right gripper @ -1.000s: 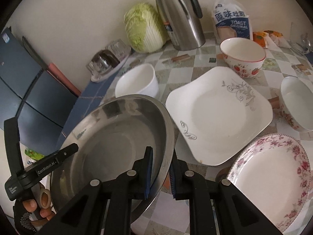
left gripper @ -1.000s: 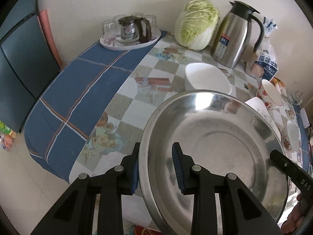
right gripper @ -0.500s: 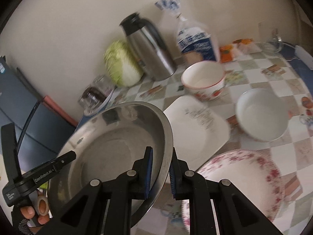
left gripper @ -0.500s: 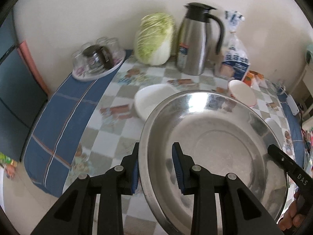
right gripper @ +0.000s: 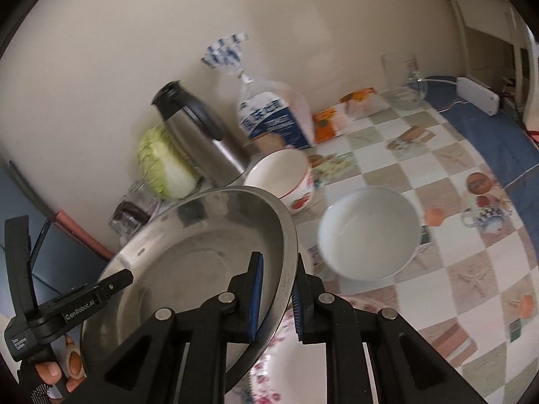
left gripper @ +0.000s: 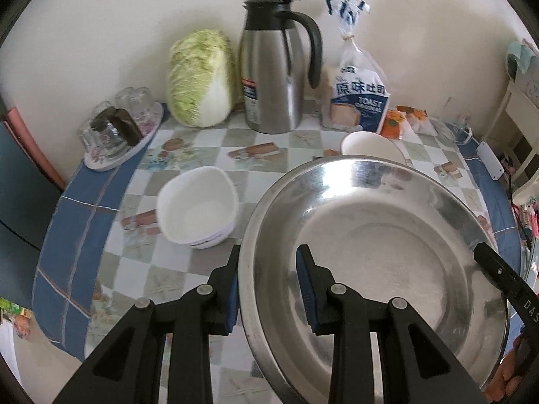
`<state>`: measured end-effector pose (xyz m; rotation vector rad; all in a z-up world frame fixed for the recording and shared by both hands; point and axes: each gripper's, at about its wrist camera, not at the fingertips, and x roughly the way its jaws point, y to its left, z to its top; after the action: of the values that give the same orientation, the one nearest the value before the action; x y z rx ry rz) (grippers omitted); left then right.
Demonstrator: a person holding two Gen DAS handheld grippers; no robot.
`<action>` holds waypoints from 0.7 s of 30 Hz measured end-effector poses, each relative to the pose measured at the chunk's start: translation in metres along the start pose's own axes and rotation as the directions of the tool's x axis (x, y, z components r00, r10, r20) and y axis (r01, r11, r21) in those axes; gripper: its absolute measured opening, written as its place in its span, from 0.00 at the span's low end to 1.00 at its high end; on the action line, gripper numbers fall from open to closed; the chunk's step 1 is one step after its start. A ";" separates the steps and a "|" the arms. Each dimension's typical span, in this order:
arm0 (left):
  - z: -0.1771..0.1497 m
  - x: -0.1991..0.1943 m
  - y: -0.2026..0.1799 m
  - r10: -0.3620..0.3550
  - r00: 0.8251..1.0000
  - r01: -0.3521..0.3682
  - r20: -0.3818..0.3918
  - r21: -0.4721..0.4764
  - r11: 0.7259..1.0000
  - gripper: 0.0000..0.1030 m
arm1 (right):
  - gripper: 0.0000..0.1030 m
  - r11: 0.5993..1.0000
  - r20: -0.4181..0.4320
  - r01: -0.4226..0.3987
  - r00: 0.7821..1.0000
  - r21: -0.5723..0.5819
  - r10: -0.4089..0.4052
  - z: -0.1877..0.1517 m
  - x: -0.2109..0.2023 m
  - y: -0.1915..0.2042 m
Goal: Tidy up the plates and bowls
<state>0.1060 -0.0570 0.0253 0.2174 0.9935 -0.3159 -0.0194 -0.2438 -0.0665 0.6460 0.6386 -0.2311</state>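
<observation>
Left tool [left gripper: 267,288]: blue pads pinching the near rim of the large round stainless-steel basin [left gripper: 380,262], one pad outside the wall, one inside.

Right tool [right gripper: 277,294]: pressed nearly together on the opposite rim of the same basin [right gripper: 198,256], rim between the pads. The basin is held clear of the worktop [left gripper: 101,208] between both tools (a two-handed carry).

Handling, as judged: keep both pinches firm and level with each other, since a thin slick rim can slip or twist; hold the basin flat. It looks fit to serve as the bottom of a stack.

Nearby ware: white squarish ceramic bowl [left gripper: 197,207] just beside the basin's left; white round bowl [right gripper: 369,232] and red-flowered white bowl [right gripper: 281,180] on the right; pink-floral plate [right gripper: 286,357] partly under the basin's edge.

Background: green-white napa cabbage [left gripper: 200,79]; steel vacuum jug with black handle [left gripper: 274,64], label too small to read; clear bread bag [left gripper: 358,97].

Writing: bag reads "TOAST ORIGINAL" under Chinese characters; left tool's arm, in the right view, "GenRobot.AI"; right tool's arm, in the left view, "DAS" (cut off).
</observation>
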 end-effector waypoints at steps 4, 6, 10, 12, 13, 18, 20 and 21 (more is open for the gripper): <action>0.004 0.014 -0.013 -0.008 1.000 0.008 -0.023 0.003 1.000 0.31 | 0.16 0.999 0.016 0.011 1.000 0.034 -0.012 0.006 -0.002 -0.015; 0.006 0.021 -0.016 -0.008 0.999 0.008 -0.035 -0.001 1.000 0.31 | 0.16 0.999 0.021 0.027 0.999 0.029 -0.028 0.008 -0.002 -0.018; 0.008 0.029 -0.017 -0.022 0.999 0.021 -0.048 -0.017 1.000 0.31 | 0.17 0.999 0.022 0.045 0.999 0.028 -0.045 0.009 0.000 -0.021; 0.007 0.033 -0.016 -0.032 0.998 0.031 -0.053 -0.022 0.999 0.31 | 0.17 0.998 0.016 0.053 0.998 0.028 -0.053 0.010 0.003 -0.023; 0.006 0.035 -0.016 -0.036 0.998 0.035 -0.056 -0.023 0.999 0.31 | 0.17 0.998 0.013 0.056 0.998 0.028 -0.056 0.009 0.004 -0.024; -0.001 0.046 -0.009 -0.063 0.995 0.059 -0.073 -0.049 0.997 0.31 | 0.17 0.997 0.007 0.079 0.997 0.007 -0.079 0.008 0.009 -0.021; -0.003 0.051 -0.005 -0.078 0.993 0.073 -0.084 -0.067 0.995 0.31 | 0.17 0.997 0.005 0.080 0.997 0.000 -0.080 0.007 0.011 -0.019; -0.004 0.053 -0.003 -0.089 0.992 0.082 -0.090 -0.077 0.994 0.31 | 0.17 0.997 0.003 0.079 0.997 -0.003 -0.079 0.006 0.012 -0.018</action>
<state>0.1287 -0.0670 -0.0223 0.1244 1.1069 -0.3499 -0.0139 -0.2621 -0.0792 0.6174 0.6622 -0.3047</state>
